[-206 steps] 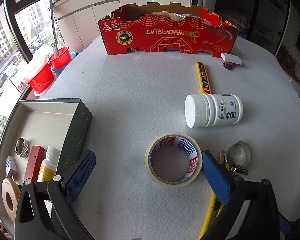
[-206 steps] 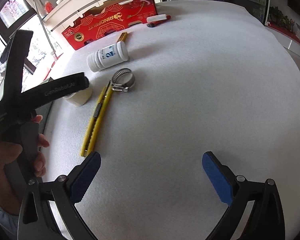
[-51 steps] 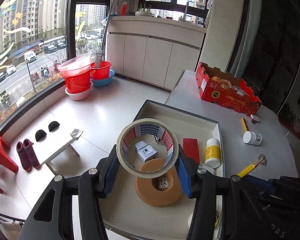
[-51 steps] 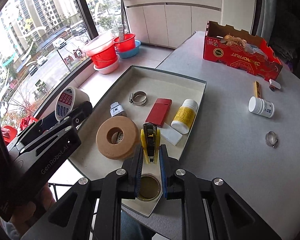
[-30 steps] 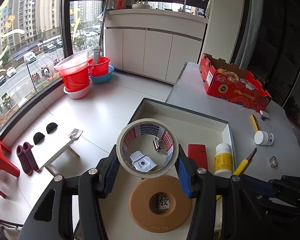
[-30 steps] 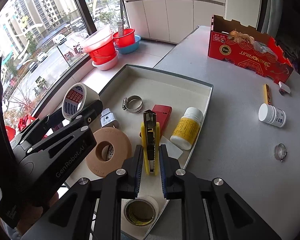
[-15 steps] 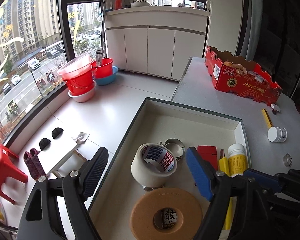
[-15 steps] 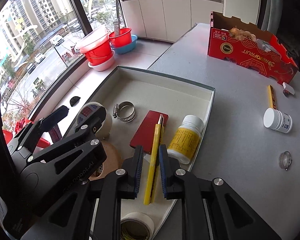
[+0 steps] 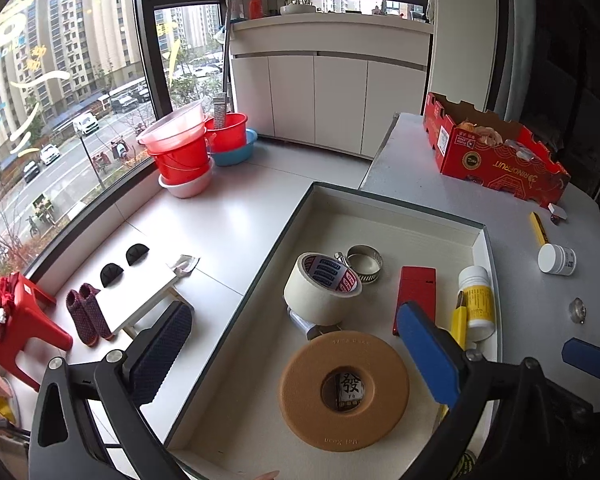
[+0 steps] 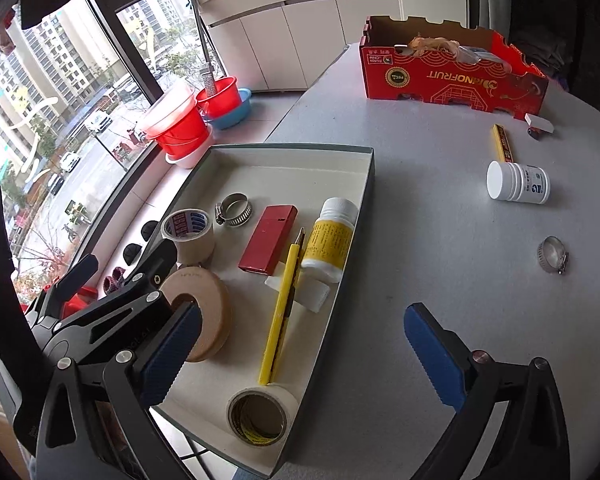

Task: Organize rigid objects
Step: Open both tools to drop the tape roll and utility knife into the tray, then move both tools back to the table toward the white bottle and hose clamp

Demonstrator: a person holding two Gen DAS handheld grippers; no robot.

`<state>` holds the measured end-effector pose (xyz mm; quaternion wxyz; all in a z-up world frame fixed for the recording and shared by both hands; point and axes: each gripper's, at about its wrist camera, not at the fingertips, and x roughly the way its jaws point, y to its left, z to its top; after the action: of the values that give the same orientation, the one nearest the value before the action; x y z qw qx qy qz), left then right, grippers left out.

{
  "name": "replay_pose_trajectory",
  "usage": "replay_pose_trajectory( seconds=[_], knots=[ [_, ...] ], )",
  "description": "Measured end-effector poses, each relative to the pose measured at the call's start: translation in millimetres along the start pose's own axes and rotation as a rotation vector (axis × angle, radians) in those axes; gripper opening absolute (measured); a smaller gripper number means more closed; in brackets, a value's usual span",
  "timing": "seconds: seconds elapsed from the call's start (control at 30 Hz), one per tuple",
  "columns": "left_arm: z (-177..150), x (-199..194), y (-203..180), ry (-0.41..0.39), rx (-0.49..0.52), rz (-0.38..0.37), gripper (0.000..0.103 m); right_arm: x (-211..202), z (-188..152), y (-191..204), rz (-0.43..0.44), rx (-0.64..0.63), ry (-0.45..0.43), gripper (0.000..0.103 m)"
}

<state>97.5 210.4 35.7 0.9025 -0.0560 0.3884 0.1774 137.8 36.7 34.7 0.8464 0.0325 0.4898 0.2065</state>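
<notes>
The printed tape roll (image 9: 322, 288) (image 10: 188, 234) lies on its side in the grey tray (image 9: 380, 208) (image 10: 292, 148), leaning on a small white part. My left gripper (image 9: 296, 356) hovers over the tray's near end, its jaws opening wide with nothing pressed between them; the brown ring (image 9: 344, 388) lies below. The yellow utility knife (image 10: 284, 312) (image 9: 458, 320) rests flat in the tray beside the yellow-label bottle (image 10: 332, 236). My right gripper (image 10: 304, 358) stands above the tray's right wall, jaws opening and empty.
The tray also holds a red box (image 10: 270, 238), a hose clamp (image 10: 234, 210) and a second tape roll (image 10: 260, 414). On the grey table lie a white jar (image 10: 516, 182), another hose clamp (image 10: 552, 254), a narrow yellow box (image 10: 502, 142) and a red carton (image 10: 452, 72).
My left gripper let go of the tape roll, which now lies in the tray. My right gripper released the yellow knife into the tray. Both jaws spread wide.
</notes>
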Motion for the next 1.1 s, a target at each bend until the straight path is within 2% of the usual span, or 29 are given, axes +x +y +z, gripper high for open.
replay_pose_trajectory(
  seconds=[0.17, 0.23, 0.3, 0.4, 0.53, 0.73, 0.83, 0.97, 1.1],
  knots=[
    [-17.7, -24.2, 16.2, 0.018, -0.065, 0.012, 0.103, -13.5, -17.3, 6.5, 0.039, -0.013, -0.034, 0.102],
    [-25.0, -35.1, 21.4, 0.02, -0.083, 0.024, 0.103, -20.5, -25.7, 7.6, 0.083, -0.016, -0.055, 0.102],
    [-33.3, -45.6, 25.9, 0.03, -0.103, 0.024, 0.103, -23.4, -33.6, 10.3, 0.115, -0.014, -0.031, 0.102],
    [-48.0, -62.9, 29.9, 0.041, -0.137, 0.026, 0.103, -32.0, -48.1, 15.7, 0.065, -0.031, -0.04, 0.102],
    [-73.3, -85.1, 29.1, 0.045, -0.156, 0.037, 0.103, -55.6, -72.7, 19.0, -0.051, -0.042, -0.115, 0.102],
    [-104.6, -108.3, 15.7, 0.062, -0.12, 0.047, 0.103, -91.5, -98.3, 20.6, -0.168, -0.075, -0.243, 0.102],
    [-109.6, -115.0, 11.0, 0.074, -0.116, 0.072, 0.103, -100.2, -105.3, 22.3, -0.186, -0.093, -0.266, 0.102],
    [-110.8, -121.7, 1.9, 0.06, -0.057, 0.133, 0.102, -104.6, -117.6, 24.9, -0.192, -0.108, -0.28, 0.102],
    [-114.8, -127.9, 2.4, 0.056, -0.053, 0.136, 0.102, -107.1, -121.8, 23.6, -0.177, -0.103, -0.274, 0.102]
  ],
)
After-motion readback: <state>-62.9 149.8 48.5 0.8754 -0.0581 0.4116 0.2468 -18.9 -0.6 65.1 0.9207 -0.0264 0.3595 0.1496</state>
